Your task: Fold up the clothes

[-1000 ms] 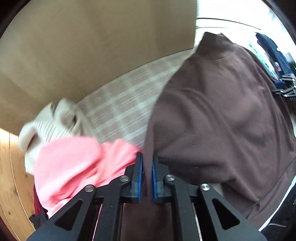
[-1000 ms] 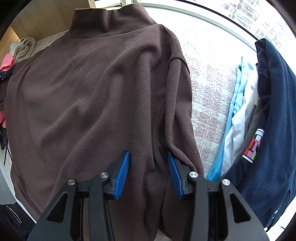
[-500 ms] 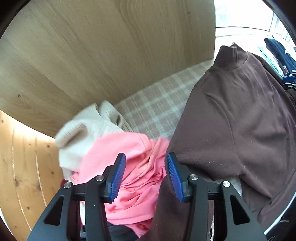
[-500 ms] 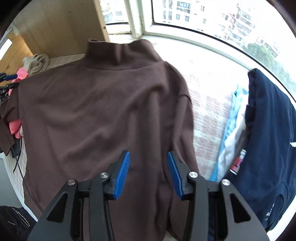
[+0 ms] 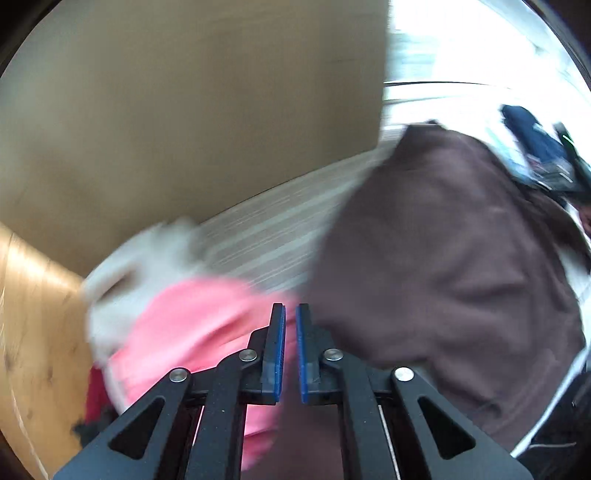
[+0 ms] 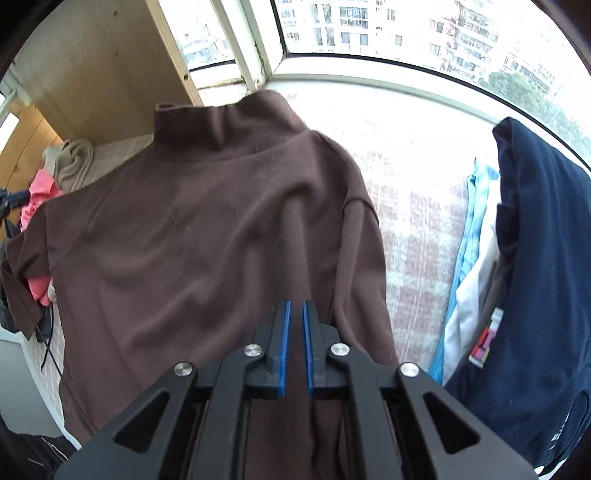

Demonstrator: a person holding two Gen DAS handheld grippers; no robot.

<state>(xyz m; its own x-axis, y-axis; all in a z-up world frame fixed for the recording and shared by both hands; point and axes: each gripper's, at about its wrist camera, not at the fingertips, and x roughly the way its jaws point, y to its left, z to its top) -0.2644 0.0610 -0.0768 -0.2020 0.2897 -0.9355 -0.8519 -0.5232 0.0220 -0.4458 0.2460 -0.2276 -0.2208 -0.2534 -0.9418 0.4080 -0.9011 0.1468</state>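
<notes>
From the left wrist, blurred: our left gripper (image 5: 290, 314) has closed on the brown top (image 5: 443, 266) at its edge, beside a pink garment (image 5: 192, 325) and a beige one (image 5: 147, 254) by the wood panel (image 5: 184, 103).

From the right wrist: our right gripper (image 6: 296, 310), its jaws closing, pinches the top's near hem; the top lies flat on the checked mattress (image 6: 417, 206), collar toward the window (image 6: 369, 33), a navy garment (image 6: 539, 266) along the right edge.

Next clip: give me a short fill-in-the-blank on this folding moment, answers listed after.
1. The sweater spread on the bed is ____ in colour.
2. In the left wrist view, the garment left of the left gripper is ____.
3. The right gripper has closed on the hem of the ____.
4. At the right edge lies a ____ blue garment.

Answers: brown; pink; sweater; navy
</notes>
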